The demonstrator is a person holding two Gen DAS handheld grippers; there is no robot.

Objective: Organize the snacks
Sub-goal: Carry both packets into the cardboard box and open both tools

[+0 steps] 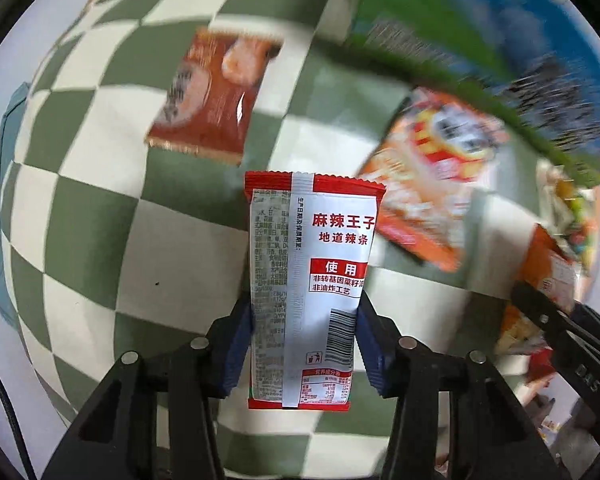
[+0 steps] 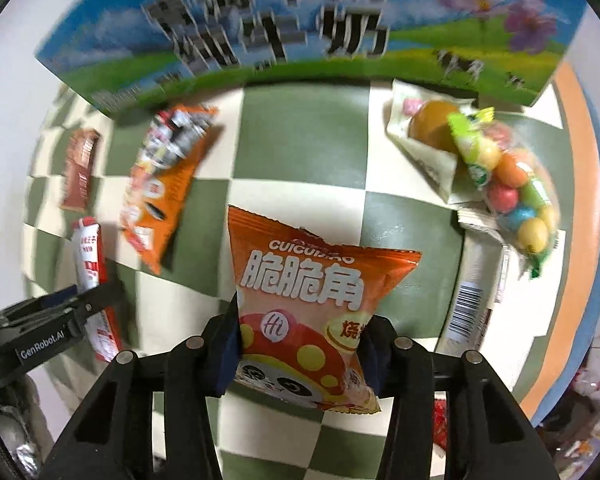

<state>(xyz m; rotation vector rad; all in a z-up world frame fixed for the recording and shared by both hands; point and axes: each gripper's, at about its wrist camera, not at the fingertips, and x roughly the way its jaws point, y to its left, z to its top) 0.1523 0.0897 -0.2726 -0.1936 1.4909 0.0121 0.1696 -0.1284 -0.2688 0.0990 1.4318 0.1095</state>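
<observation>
My left gripper (image 1: 305, 320) is shut on a red and white spicy-strip packet (image 1: 308, 280) and holds it upright above the green and white checked cloth (image 1: 100, 208). The same packet (image 2: 90, 264) and the left gripper (image 2: 66, 312) show at the left of the right wrist view. My right gripper (image 2: 300, 340) is shut on an orange corn-snack bag (image 2: 308, 300) with a panda on it, held above the cloth (image 2: 300, 140). The right gripper (image 1: 556, 320) shows at the right edge of the left wrist view, holding the orange bag (image 1: 540, 264).
A brown snack packet (image 1: 216, 92) and an orange packet (image 1: 432, 172) lie on the cloth. A blue and green milk carton box (image 2: 300, 28) stands at the back. A bun packet (image 2: 428, 128), a bag of coloured candy balls (image 2: 512, 184) and a white packet (image 2: 472, 292) lie at the right.
</observation>
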